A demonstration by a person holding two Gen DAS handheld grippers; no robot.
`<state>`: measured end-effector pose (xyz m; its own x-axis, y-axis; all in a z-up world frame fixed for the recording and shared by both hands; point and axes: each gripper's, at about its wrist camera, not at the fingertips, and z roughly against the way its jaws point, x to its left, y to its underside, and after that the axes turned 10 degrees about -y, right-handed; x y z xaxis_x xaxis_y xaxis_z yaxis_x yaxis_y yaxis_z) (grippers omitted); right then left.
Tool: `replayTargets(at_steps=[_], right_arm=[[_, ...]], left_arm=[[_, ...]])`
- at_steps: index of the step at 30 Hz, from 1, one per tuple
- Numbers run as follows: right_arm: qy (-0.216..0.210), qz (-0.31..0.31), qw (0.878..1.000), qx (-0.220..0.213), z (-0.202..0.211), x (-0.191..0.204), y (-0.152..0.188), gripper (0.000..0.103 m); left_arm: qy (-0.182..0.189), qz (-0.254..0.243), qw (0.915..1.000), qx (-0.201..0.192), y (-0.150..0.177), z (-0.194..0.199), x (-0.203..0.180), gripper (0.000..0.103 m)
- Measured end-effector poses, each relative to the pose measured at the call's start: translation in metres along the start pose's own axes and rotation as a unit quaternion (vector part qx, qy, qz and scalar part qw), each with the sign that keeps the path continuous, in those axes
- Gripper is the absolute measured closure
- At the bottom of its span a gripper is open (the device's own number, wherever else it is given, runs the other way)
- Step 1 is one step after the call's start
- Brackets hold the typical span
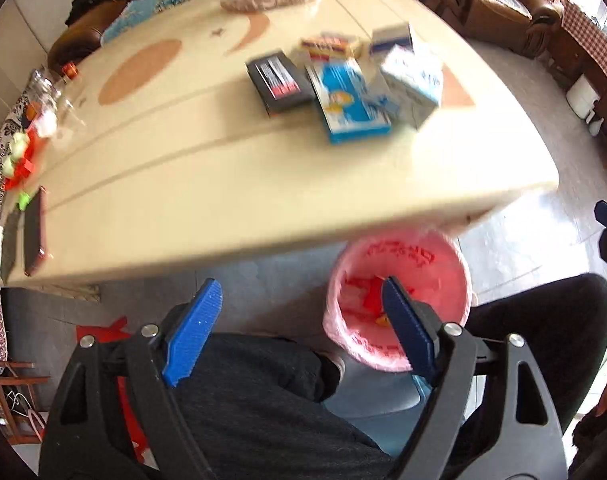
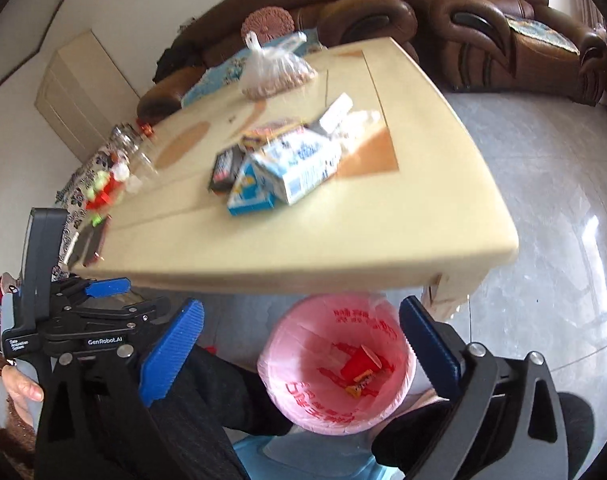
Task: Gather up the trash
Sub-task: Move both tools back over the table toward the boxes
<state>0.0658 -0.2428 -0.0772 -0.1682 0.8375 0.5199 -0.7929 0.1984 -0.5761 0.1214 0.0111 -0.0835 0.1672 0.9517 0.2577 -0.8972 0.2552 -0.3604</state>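
1. My left claw is spread wide and released; nothing sits between its blue pads and they touch nothing.
2. My right claw gapes wider still, also released and empty.
3. Landmark: the pink-lined bin on the floor, just under the near edge of the surface.
4. Both claws hang above the bin; from the right wrist, its mouth shows between the right claw's pads.
5. Inside the bin lie a red wrapper and a small orange-yellow scrap.
6. Up beyond the bin, on the surface, a cluster of boxes lies untouched: a blue carton, a black box, white-and-blue packs and a red-yellow one.
7. Further back from the bin sits a clear bag of brownish contents.
8. Left of the bin, at the surface's left edge, are a jar and red-green bits; blur hides detail.
9. My dark-trousered legs flank the bin.
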Motion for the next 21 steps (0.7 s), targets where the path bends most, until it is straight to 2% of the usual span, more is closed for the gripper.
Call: replayTargets(at_steps=[5,7,9,10,12,14,16,21], right_arm=[[-0.046,-0.003,0.999,-0.011,0.026,0.011,-0.085,0.007],[-0.017,0.012,1.000,-0.012,0.029,0.020,-0.113,0.007],[-0.006,0.028,1.000,-0.003,0.027,0.025,-0.142,0.007],[-0.014,0.022,1.000,-0.002,0.027,0.024,-0.154,0.007],[-0.055,0.011,0.998,0.006,0.023,0.019,-0.178,0.007],[-0.074,-0.006,0.997,0.012,0.016,0.012,-0.195,0.007],[-0.094,-0.018,0.995,0.023,0.007,0.005,-0.209,0.007],[-0.109,-0.042,0.992,0.042,-0.018,-0.019,-0.233,0.007]], left_arm=[[-0.014,0.003,0.9993,-0.033,-0.070,0.046,0.036,0.023],[0.000,-0.021,0.9992,-0.034,-0.099,0.058,0.042,0.022],[-0.002,-0.034,0.9987,-0.037,-0.125,0.066,0.045,0.022],[-0.009,-0.050,0.9979,-0.041,-0.135,0.069,0.042,0.022],[-0.021,-0.083,0.9955,-0.040,-0.156,0.072,0.040,0.022],[-0.028,-0.094,0.9946,-0.033,-0.177,0.070,0.040,0.022],[-0.016,-0.109,0.9936,-0.027,-0.193,0.064,0.038,0.022],[-0.014,-0.135,0.9907,-0.003,-0.216,0.044,0.024,0.022]])
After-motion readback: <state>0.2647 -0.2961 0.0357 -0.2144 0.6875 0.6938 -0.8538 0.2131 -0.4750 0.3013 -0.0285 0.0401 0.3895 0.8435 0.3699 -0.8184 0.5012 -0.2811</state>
